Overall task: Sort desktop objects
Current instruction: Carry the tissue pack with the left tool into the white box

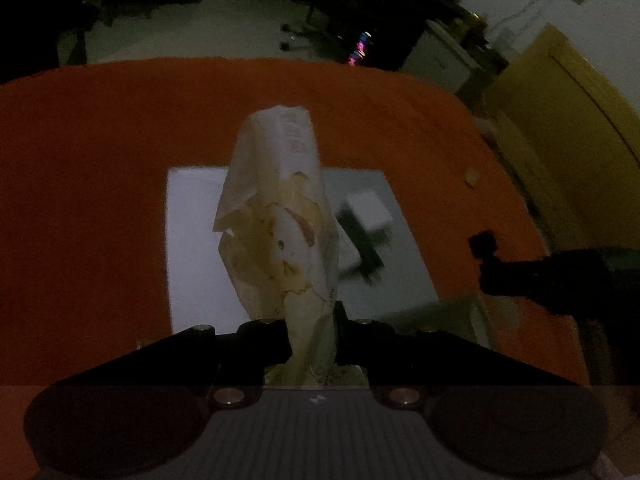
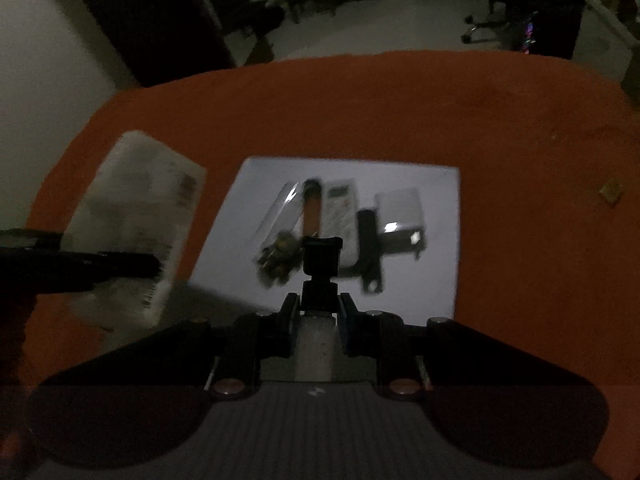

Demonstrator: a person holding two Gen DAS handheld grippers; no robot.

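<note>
Above an orange table (image 2: 400, 112), the left gripper (image 1: 310, 336) was clamped on a crumpled packet (image 1: 280, 216), the right gripper (image 2: 318, 322) on a white, black-capped bottle (image 2: 318, 336) (dim light), both held over a white sheet (image 2: 436, 272) of small items.

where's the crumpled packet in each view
Left wrist: the packet fills the centre, pinched at its lower end in the left claw and standing up over the white mat.
Right wrist: the packet is at the left edge, held by the left claw, left of the mat.
Shared landmark: the white mat on the orange table.
</note>
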